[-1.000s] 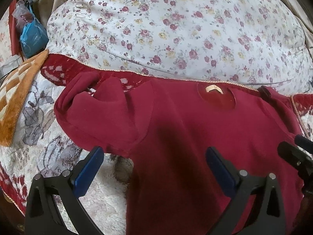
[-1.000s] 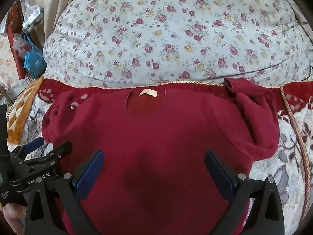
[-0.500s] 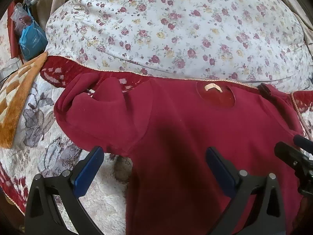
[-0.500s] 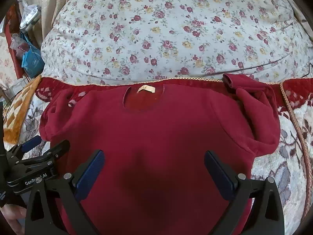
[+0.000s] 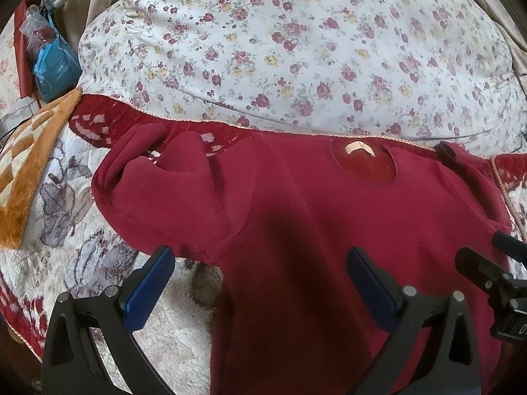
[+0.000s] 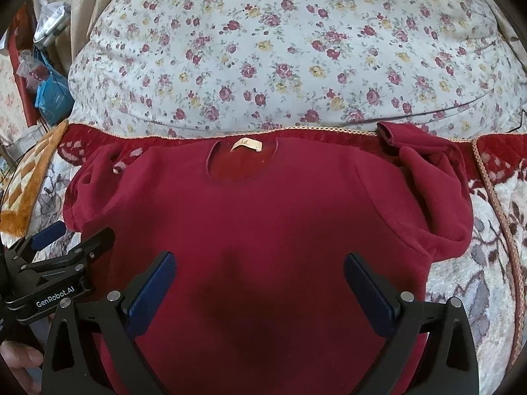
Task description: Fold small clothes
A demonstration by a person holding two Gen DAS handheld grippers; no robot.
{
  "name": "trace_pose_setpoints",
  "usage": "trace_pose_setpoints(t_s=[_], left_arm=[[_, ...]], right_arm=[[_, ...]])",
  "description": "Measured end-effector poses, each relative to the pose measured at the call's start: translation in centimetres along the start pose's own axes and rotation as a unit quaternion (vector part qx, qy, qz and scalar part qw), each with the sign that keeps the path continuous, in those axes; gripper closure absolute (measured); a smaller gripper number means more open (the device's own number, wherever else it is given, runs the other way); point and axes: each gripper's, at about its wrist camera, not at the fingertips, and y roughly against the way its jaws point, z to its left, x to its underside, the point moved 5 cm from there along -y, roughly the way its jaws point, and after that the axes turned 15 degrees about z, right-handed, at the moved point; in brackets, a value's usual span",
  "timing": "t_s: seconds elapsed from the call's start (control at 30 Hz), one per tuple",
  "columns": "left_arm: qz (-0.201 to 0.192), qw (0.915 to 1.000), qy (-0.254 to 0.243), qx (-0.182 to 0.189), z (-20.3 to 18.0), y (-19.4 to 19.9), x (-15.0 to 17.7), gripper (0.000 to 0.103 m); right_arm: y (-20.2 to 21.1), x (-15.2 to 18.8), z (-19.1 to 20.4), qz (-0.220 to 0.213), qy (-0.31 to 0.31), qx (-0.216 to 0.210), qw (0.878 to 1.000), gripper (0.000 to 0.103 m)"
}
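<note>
Where the bed rises at the far side, a big floral pillow (image 6: pixel 280 52) fills the background, its lower edge meeting the red lace-trimmed border of a plush patterned blanket (image 6: pixel 494 263) that covers the surface. Off to the left lie an orange-and-white checked mat (image 5: pixel 23 171) and, beyond it, a blue plastic bag (image 5: pixel 54 69) among other clutter too small to make out.

Spread flat on the blanket, neckline toward the pillow, is the dark red sweatshirt (image 6: pixel 263 223), a pale label (image 6: pixel 247 145) showing inside its collar. Both sleeves are bunched up near the shoulders rather than laid out — the left sleeve (image 5: pixel 158 184) humped in loose folds, the right sleeve (image 6: pixel 434 191) doubled back on itself at the blanket's edge.

The left gripper (image 5: pixel 257 283) hangs over the shirt's left side seam with its blue-padded fingers spread wide, one over bare blanket, the other over the body of the garment; nothing is between them. The right gripper (image 6: pixel 260 286) is likewise wide apart, empty, above the middle of the shirt's chest. Whether either touches the cloth cannot be told. A fingertip (image 6: pixel 23 358) shows at the lower left of the right wrist view.
</note>
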Motion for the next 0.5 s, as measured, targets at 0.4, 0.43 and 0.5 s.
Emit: trace_pose_setpoints(t_s=[0.4,0.43,0.5], left_arm=[[0.000,1.0000,0.000,-0.004,-0.02,0.02,0.01,0.000],[0.000,1.0000,0.000,-0.004,-0.03,0.02,0.00,0.000],[0.000,1.0000,0.000,-0.001,-0.07,0.00,-0.02,0.000]], right_arm=[[-0.24,0.03,0.26,0.005,0.007,0.009,1.000,0.000],[-0.26,0.03,0.26,0.006,0.007,0.010,1.000,0.000],[-0.28,-0.01,0.25,0.005,0.007,0.014,1.000,0.000]])
